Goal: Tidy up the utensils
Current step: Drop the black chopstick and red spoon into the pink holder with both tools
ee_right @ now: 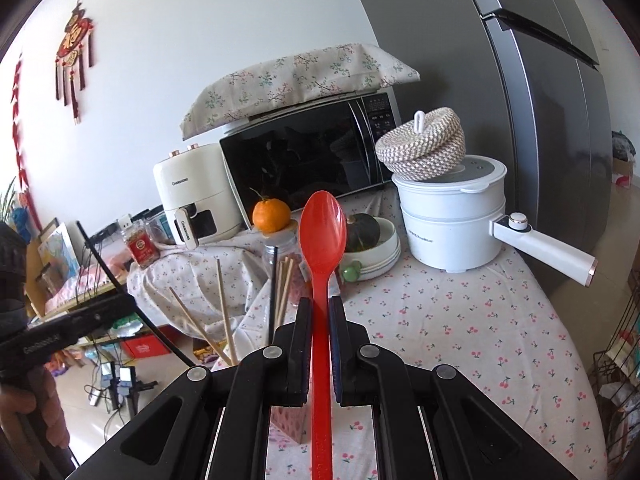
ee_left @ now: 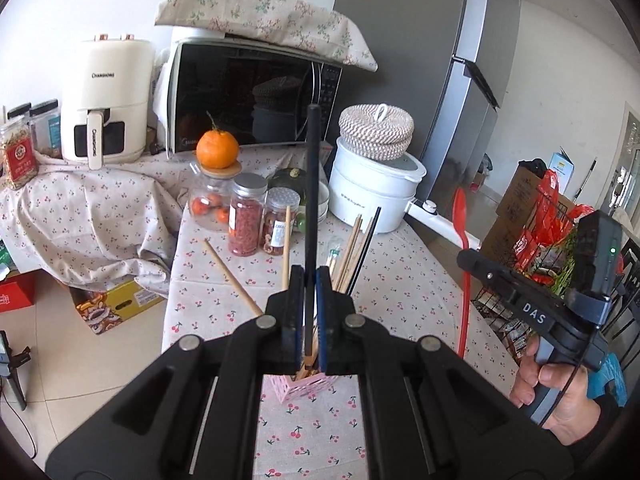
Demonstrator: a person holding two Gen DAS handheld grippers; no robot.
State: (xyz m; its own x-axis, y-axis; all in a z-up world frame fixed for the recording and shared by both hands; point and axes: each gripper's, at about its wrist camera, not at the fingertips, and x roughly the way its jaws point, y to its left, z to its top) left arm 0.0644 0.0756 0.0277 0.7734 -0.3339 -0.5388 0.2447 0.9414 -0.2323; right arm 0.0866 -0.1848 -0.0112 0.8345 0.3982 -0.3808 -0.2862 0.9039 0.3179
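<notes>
Utensils occupy both claws at this moment. At the bottom centre of the left wrist view, the left claw (ee_left: 310, 280) is closed tight on a black chopstick (ee_left: 311, 200), which stands nearly upright between the two blue-padded fingers (ee_left: 323, 292) and reaches up in front of the microwave (ee_left: 256, 92). Directly below that claw sits a pink utensil holder (ee_left: 304, 386) on the table (ee_left: 400, 288), which is covered by a cherry-print cloth. Several wooden chopsticks (ee_left: 352, 248) fan out of the holder, leaning left and right of the claw.

In the right wrist view, the right claw (ee_right: 320, 320) is clamped on the handle of a red spoon (ee_right: 323, 232). The spoon runs up the centre of the frame with its bowl uppermost, ahead of the fingertips. The same pink holder shows in the lower centre of this view, partly hidden behind the claw, with wooden chopsticks leaning out towards the left. In the left wrist view the right claw and its spoon appear at the right edge, held beside the table edge.

Further back on the table stand an orange (ee_left: 217, 149) on a glass jar (ee_left: 210, 200), two spice jars (ee_left: 246, 216), a white cooking pot (ee_right: 452, 220) topped by a woven basket (ee_right: 422, 144), and a white air fryer (ee_left: 108, 100).
</notes>
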